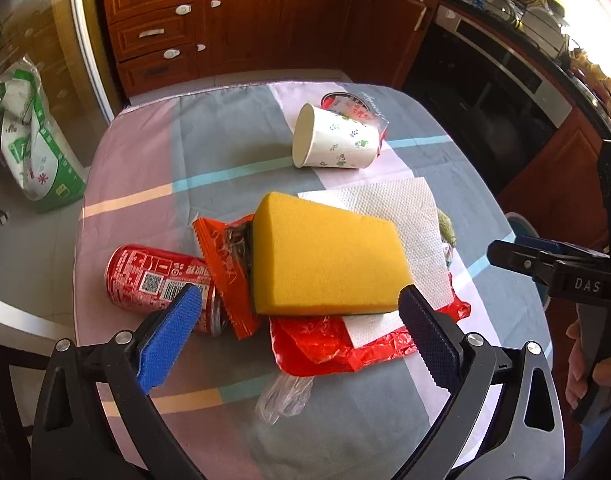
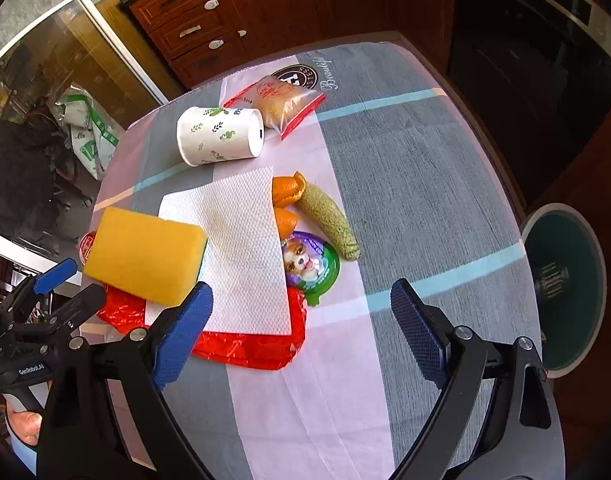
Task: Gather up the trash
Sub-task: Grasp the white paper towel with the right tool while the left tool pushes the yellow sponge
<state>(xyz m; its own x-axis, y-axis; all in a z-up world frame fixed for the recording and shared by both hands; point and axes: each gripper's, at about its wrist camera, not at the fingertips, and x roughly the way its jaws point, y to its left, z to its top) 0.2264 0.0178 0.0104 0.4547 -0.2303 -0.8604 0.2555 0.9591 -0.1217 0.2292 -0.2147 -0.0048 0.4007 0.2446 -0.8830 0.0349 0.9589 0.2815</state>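
Both grippers, left (image 1: 299,320) and right (image 2: 301,312), hang over the desk (image 2: 405,168) with jaws released, grasping nothing. Trash lies between them: sponge (image 1: 325,256) on napkin (image 2: 241,248), can (image 1: 157,280), cup (image 2: 219,135).

Cloth-covered table (image 2: 405,152): cup (image 2: 219,136), can (image 1: 157,280), red bag (image 2: 245,348).

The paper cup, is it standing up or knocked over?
Knocked over: the paper cup lies on its side on the tablecloth.
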